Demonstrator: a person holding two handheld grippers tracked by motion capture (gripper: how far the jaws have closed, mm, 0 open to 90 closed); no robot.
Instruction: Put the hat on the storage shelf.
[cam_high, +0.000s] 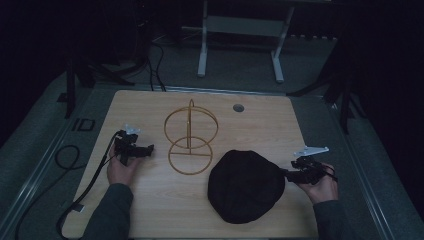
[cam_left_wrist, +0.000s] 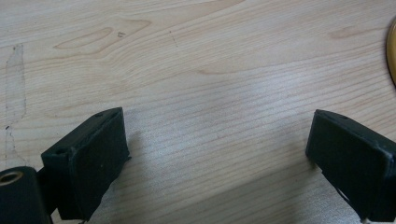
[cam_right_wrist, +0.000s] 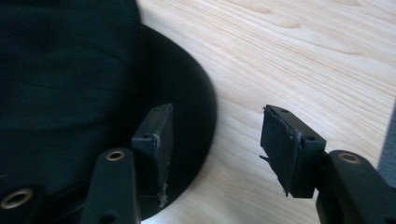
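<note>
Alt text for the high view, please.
A black hat lies on a wooden table, the right hand-held gripper open at its brim. A gold wire stand sits behind, the left hand-held gripper open beside it.

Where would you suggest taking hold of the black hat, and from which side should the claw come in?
Probably by the brim of the black hat at its right edge, coming in level from the right. The brim is thin and lies flat on the table, so it fits between open jaws; the crown is far too wide. The right claw is open beside that edge, one jaw over the brim.
</note>
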